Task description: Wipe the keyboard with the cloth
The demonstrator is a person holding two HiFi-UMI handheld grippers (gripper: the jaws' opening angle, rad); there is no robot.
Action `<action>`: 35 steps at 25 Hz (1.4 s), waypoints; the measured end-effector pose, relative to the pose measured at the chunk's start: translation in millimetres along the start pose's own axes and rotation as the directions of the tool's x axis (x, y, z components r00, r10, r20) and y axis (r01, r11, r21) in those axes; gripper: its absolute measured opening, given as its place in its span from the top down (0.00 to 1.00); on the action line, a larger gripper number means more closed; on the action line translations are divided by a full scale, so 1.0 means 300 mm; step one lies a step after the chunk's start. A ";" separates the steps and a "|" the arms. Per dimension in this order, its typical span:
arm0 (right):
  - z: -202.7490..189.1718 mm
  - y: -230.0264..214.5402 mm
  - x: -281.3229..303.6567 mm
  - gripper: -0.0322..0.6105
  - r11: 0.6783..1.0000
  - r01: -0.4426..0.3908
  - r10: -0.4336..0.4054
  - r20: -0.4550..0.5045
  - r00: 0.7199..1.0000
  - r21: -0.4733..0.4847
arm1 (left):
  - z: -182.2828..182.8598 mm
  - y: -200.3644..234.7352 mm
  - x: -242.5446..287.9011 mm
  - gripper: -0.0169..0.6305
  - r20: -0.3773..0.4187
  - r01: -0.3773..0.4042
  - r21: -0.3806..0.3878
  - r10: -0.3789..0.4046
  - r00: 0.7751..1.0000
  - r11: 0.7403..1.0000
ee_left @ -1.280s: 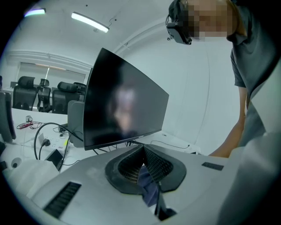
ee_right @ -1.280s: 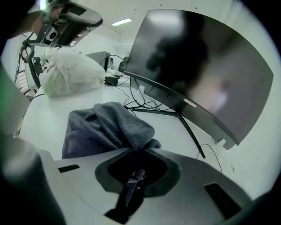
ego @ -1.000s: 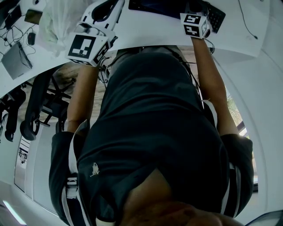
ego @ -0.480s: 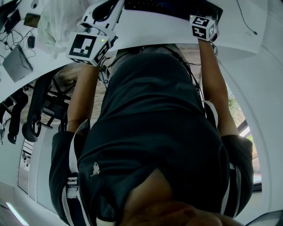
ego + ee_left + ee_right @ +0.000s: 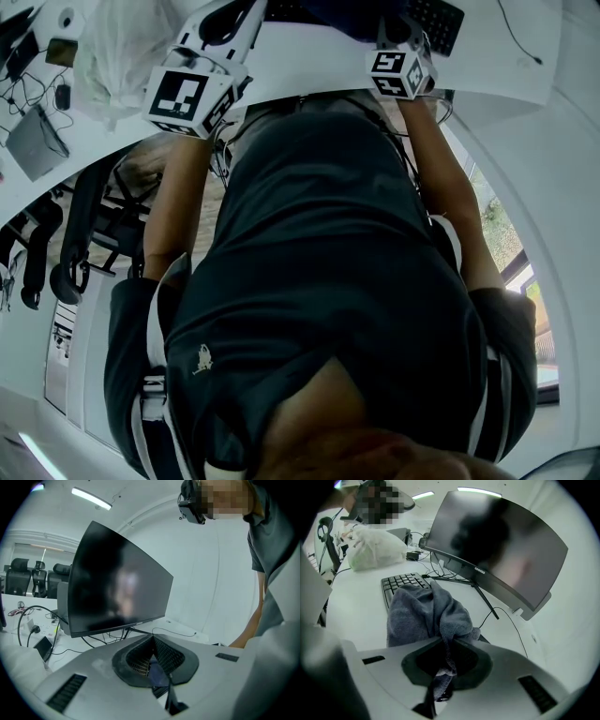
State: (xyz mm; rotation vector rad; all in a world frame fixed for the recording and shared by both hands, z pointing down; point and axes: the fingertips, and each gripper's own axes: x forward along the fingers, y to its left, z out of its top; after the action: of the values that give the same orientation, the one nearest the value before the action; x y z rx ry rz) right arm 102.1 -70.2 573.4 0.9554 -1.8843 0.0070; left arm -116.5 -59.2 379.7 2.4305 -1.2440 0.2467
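Observation:
In the right gripper view, a grey cloth (image 5: 424, 611) lies bunched over the near end of a black keyboard (image 5: 399, 583) on the white desk (image 5: 356, 606). My right gripper (image 5: 450, 644) is shut on one fold of the cloth. From the head view, that gripper (image 5: 397, 42) sits at the top above the keyboard (image 5: 437, 19), its marker cube toward me. My left gripper (image 5: 225, 23) hovers over the desk at the upper left. In the left gripper view, its jaws (image 5: 152, 641) meet in front of a dark curved monitor (image 5: 117, 592) and hold nothing.
The monitor (image 5: 501, 541) stands behind the keyboard on a thin-legged stand, with a cable trailing right. A white plastic bag (image 5: 372, 550) lies at the desk's far left. Cables and small devices (image 5: 35, 630) lie left of the monitor. Office chairs (image 5: 84, 225) stand beside the desk.
My right gripper swung right along the keyboard, then came back left and a little nearer to me, cloth still in it. The left gripper stayed put.

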 end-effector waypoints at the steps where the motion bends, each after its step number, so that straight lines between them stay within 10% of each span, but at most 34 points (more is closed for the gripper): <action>1: -0.002 0.005 -0.004 0.90 1.000 -0.006 0.006 0.003 1.000 -0.002 | 0.003 -0.002 0.004 0.96 0.001 0.000 0.001 0.000 1.000 1.000; 35: -0.447 -0.435 -0.113 0.90 0.955 0.198 -0.158 -0.182 0.970 0.223 | 0.029 -0.194 0.123 0.96 -0.008 0.023 0.046 -0.023 1.000 0.999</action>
State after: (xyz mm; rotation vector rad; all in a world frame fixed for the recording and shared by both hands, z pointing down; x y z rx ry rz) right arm 291.4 -87.0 566.6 1.2500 -1.6655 0.2031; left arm -48.0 -59.6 368.4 2.4793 -1.2188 0.2812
